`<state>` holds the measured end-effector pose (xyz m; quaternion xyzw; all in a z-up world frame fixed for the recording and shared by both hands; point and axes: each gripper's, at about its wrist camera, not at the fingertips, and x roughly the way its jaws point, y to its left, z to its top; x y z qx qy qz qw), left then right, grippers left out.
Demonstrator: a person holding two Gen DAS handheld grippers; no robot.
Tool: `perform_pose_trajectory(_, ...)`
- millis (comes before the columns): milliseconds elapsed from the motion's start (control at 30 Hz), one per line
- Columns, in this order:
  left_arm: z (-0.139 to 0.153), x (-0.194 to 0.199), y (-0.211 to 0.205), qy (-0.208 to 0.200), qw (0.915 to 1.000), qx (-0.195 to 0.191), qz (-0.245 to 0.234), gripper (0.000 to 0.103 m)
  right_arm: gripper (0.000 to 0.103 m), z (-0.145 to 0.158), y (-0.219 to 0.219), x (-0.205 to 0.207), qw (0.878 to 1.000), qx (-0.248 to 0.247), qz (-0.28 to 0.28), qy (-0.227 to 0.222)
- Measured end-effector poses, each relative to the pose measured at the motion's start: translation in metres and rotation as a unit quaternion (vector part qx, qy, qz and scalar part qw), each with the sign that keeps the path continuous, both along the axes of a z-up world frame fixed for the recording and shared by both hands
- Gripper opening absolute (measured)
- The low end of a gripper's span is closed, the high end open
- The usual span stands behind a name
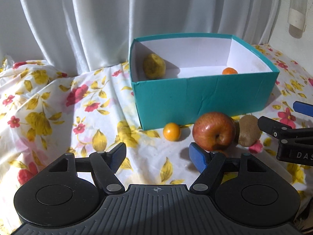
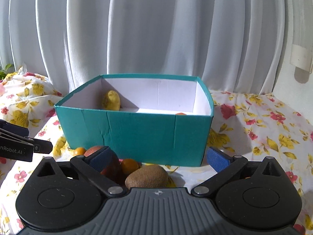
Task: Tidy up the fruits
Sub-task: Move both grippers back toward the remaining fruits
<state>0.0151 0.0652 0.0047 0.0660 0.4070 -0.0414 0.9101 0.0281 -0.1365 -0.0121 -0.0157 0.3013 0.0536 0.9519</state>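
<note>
White curtains (image 1: 78,19) hang behind a flowered cloth (image 1: 49,101) that covers the surface. On the cloth stands a teal box (image 1: 195,96), open at the top and white inside. Seen from the left wrist, a dull yellow fruit (image 1: 154,66) lies in the box at its 9 o'clock corner, and an orange (image 1: 229,71) shows low at about 3 o'clock, half hidden by the front wall.

Outside the box, along its front wall, three fruits lie on the cloth. An apple (image 1: 214,130) lies with its stem hollow facing the camera. A kiwi (image 1: 249,130) is just beside it at 3 o'clock; whether they touch I cannot tell. A small yellow-orange fruit (image 1: 171,131) sits at the apple's 9 o'clock, apart from it.

The left gripper (image 1: 158,155) has its blue pads spread wide and holds nothing; its right pad is close to the apple's near side.

The right gripper (image 2: 159,159) is likewise spread wide and empty. In its view the kiwi (image 2: 146,176) lies between the fingers, close to the body, touching neither pad. Another small orange fruit (image 2: 129,165) sits at the kiwi's 10 o'clock, with the apple (image 2: 113,166) partly hidden behind the left pad.
</note>
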Motion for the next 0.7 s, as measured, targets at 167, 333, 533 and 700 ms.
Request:
perform_pose_trajectory(167, -0.005, -0.006, -0.003, 0.011, 0.9998, -0.006, -0.013, 0.076, 0.101, -0.010, 0.001, -0.004, 1.000, -0.006, -0.003, 0.019)
perform_pose_trajectory(333, -0.006, -0.014, -0.010, 0.016, 0.9993, -0.005, -0.033, 0.076, 0.096, -0.018, 0.003, -0.007, 0.999, -0.010, -0.002, 0.037)
perform_pose_trajectory(533, -0.005, -0.025, -0.020, 0.015, 0.9980, -0.002, -0.061, 0.076, 0.096, -0.018, 0.003, -0.009, 0.999, -0.008, -0.005, 0.039)
perform_pose_trajectory(700, -0.006, -0.034, -0.030, 0.017, 0.9962, 0.001, -0.085, 0.076, 0.096, -0.018, 0.001, -0.013, 0.999, -0.005, -0.008, 0.038)
